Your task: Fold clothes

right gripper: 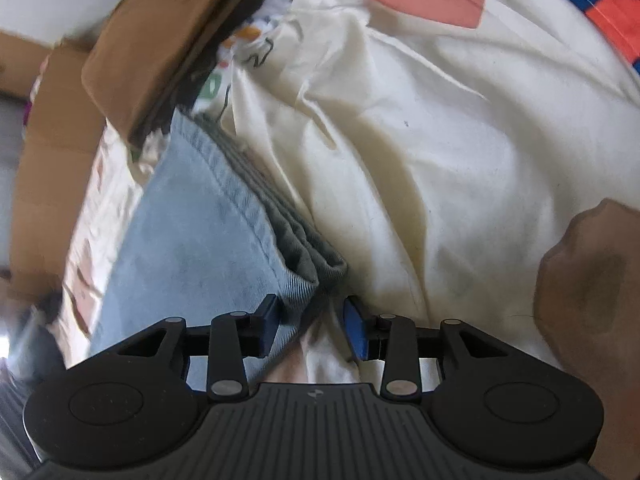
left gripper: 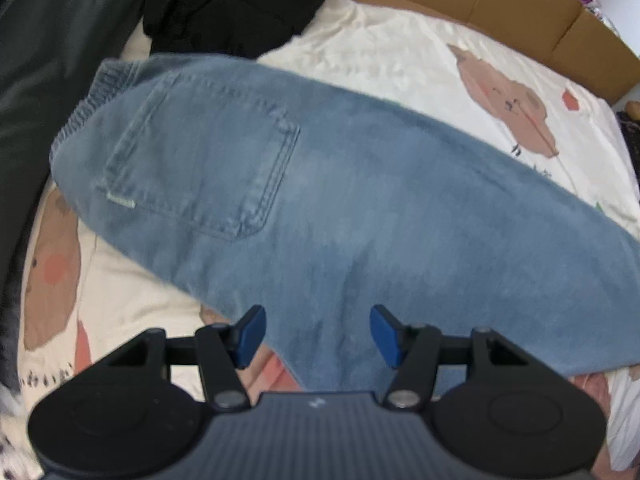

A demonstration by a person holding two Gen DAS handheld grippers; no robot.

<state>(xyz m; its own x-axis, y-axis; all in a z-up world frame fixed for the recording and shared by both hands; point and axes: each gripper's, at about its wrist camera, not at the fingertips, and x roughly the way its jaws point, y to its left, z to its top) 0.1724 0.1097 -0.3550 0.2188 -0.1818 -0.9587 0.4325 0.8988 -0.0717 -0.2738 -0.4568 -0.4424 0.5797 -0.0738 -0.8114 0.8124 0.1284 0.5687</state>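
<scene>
A pair of light blue jeans (left gripper: pixel 320 200) lies folded lengthwise on a cream bedsheet (left gripper: pixel 380 52), waistband at the upper left, back pocket (left gripper: pixel 208 160) facing up. My left gripper (left gripper: pixel 318 334) is open and empty, hovering over the jeans' near edge. In the right wrist view the leg hems (right gripper: pixel 256 208) lie stacked on the sheet (right gripper: pixel 440 160). My right gripper (right gripper: pixel 312 326) is open, its jaws either side of the hem corner, not closed on it.
A black garment (left gripper: pixel 232 4) lies at the sheet's far left, next to a dark surface (left gripper: pixel 52 40). Cardboard boxes (left gripper: pixel 500 4) line the far edge; they also show in the right wrist view (right gripper: pixel 80 120). A brown printed shape (right gripper: pixel 584 280) is at right.
</scene>
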